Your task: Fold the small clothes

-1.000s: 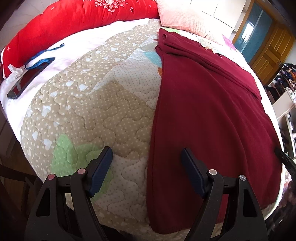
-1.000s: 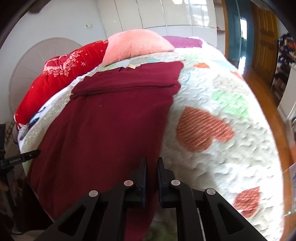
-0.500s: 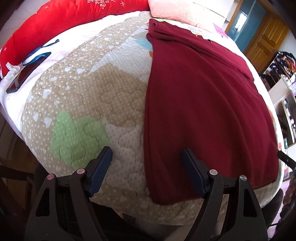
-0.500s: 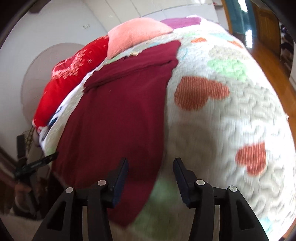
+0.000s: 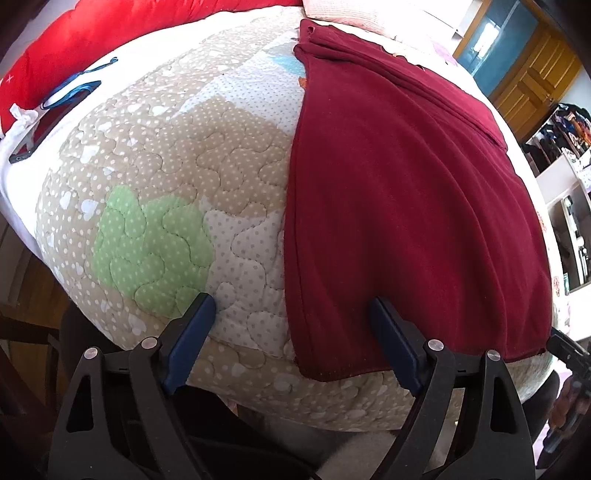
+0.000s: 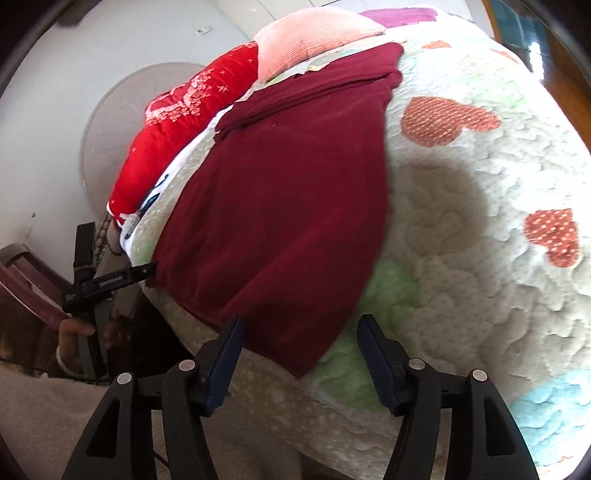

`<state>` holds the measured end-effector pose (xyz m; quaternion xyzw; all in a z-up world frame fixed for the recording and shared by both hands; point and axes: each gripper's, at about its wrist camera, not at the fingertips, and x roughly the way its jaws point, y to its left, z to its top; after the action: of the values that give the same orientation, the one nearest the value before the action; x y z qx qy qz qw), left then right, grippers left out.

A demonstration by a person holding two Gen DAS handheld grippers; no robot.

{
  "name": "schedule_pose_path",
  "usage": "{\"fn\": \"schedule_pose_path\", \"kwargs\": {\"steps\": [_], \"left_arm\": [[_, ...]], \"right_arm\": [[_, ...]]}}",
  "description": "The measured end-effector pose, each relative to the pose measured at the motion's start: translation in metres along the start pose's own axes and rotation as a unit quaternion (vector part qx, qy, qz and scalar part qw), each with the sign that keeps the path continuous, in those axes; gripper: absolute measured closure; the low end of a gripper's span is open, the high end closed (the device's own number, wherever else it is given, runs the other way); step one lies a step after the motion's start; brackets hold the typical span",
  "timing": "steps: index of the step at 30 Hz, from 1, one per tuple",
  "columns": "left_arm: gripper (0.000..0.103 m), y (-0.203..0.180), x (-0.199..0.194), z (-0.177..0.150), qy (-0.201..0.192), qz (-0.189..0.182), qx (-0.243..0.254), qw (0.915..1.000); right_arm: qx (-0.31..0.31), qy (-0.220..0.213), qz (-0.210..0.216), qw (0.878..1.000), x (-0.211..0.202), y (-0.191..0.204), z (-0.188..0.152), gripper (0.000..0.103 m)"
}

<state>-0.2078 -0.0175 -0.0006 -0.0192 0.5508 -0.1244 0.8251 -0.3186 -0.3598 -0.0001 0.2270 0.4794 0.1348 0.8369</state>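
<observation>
Dark red garment, soft knit, lies flat as a long rectangle on the quilt, hem at the bed's near edge, far end folded by the pink ribbed pillow. Quilt: stitched, dotted, heart patches. Wooden door behind.

Left gripper: jaws opening, wide, over the hem corner, gripping nothing. Right gripper: jaws opening, the other hem corner between them, untouched.

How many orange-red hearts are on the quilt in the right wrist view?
2 whole ones: a large striped heart just right of the maroon garment, and a smaller dotted heart toward the right edge. Small orange patches farther back may be more.
</observation>
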Motion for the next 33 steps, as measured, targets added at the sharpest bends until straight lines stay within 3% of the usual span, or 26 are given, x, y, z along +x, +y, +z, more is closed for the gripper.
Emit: {"fn": "schedule_pose_path", "kwargs": {"steps": [8,11,12,13,14,15,18,26,33], "left_arm": [[0.02,-0.001,0.0,0.0,-0.002,0.0,-0.002,1.0],[0.037,-0.005,-0.003,-0.001,-0.011,0.005,0.005,0.9999],[0.047,-0.007,-0.005,-0.002,-0.016,0.008,0.011,0.9998],[0.056,-0.008,-0.006,-0.002,-0.019,0.008,0.016,0.9997],[0.06,-0.008,-0.008,-0.002,-0.021,0.007,0.019,0.9996],[0.066,-0.007,-0.008,-0.001,-0.021,0.006,0.02,0.9996],[0.091,-0.002,-0.015,0.002,-0.01,-0.025,0.024,0.9994],[0.095,0.002,-0.025,0.025,-0.008,-0.07,0.005,0.9975],[0.099,0.0,-0.04,0.078,-0.068,-0.095,0.001,0.9932]], "right_arm": [[0.022,-0.028,0.04,0.999,0.004,-0.005,-0.003,0.04],[0.017,-0.036,0.044,0.998,0.004,-0.005,-0.004,0.04],[0.012,-0.037,0.042,0.998,0.004,-0.004,-0.005,0.043],[-0.002,-0.036,0.038,0.999,0.005,0.0,-0.005,0.048],[-0.01,-0.034,0.037,0.999,0.006,0.002,-0.004,0.064],[-0.017,-0.032,0.037,0.999,0.009,0.004,-0.003,0.071],[-0.016,-0.033,0.041,0.998,0.015,0.003,0.0,0.084],[-0.022,-0.079,0.101,0.992,-0.007,0.007,0.027,0.087],[-0.017,-0.137,0.128,0.982,-0.008,0.0,0.08,0.087]]}}
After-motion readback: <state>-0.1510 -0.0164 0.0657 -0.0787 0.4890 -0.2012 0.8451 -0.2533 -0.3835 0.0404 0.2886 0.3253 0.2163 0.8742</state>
